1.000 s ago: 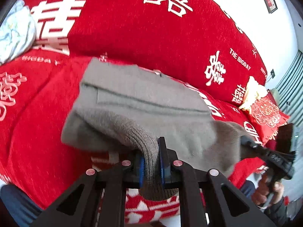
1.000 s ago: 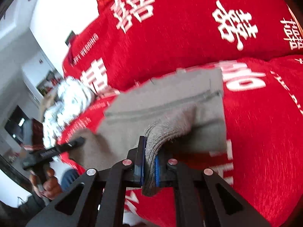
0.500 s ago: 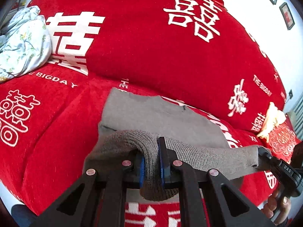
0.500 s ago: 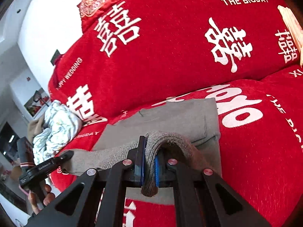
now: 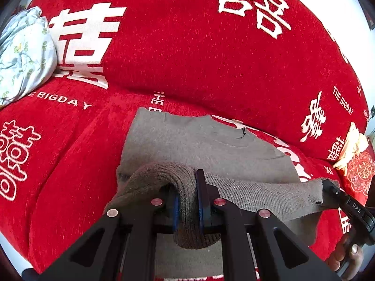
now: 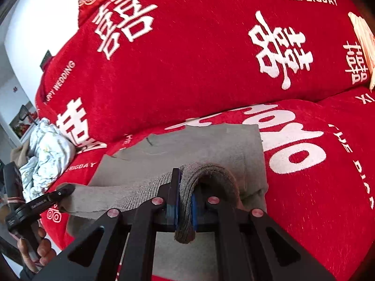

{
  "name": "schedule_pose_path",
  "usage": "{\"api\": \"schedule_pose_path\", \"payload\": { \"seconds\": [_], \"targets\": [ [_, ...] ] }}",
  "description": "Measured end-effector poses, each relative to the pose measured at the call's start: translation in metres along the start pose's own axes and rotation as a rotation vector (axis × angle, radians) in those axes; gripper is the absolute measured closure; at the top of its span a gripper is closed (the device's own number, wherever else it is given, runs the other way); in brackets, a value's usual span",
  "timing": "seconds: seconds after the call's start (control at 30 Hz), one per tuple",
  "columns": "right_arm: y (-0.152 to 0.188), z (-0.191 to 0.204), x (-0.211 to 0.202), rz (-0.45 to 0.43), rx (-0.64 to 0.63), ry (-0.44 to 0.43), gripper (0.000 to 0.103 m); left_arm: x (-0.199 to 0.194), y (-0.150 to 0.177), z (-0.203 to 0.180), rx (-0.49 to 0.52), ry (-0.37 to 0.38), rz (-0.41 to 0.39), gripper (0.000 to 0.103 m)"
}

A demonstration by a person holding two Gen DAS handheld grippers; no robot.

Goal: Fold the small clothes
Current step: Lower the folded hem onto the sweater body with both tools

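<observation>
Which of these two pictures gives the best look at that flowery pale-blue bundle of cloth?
The left wrist view: the floral bundle sits close at the upper left edge, its leaf print clear. The right wrist view shows it farther off, crumpled.

hidden between the blue pads of the left claw (image 5: 187, 196): the pinched stretch of the grey knit garment (image 5: 206, 140). same at the right claw (image 6: 184, 195) in the right wrist view. lower part of the garment covered by the black claw frames at the bottom of both frames. floral bundle (image 5: 23, 53) cut off by the upper left edge. hand (image 5: 346, 255) at the lower right mostly out of frame. hand (image 6: 32, 250) at the lower left half behind its black handle. cream item (image 6: 362, 39) clipped at the upper right edge. small dark mark on the garment too small to tell.
</observation>
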State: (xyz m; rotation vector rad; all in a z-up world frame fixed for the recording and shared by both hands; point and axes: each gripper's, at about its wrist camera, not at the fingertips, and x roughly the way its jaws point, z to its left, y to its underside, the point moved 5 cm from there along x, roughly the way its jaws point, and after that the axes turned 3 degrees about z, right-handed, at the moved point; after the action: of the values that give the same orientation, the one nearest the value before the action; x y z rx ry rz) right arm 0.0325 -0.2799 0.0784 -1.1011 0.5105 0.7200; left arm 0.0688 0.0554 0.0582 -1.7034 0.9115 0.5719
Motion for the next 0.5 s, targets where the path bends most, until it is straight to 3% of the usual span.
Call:
{"api": "schedule_pose_path", "payload": {
  "seconds": [0.5],
  "targets": [
    [-0.029, 0.0, 0.035, 0.04, -0.004, 0.052, 0.095, 0.033, -0.035, -0.002, -0.017, -0.02, 0.048, 0.09]
  ]
}}
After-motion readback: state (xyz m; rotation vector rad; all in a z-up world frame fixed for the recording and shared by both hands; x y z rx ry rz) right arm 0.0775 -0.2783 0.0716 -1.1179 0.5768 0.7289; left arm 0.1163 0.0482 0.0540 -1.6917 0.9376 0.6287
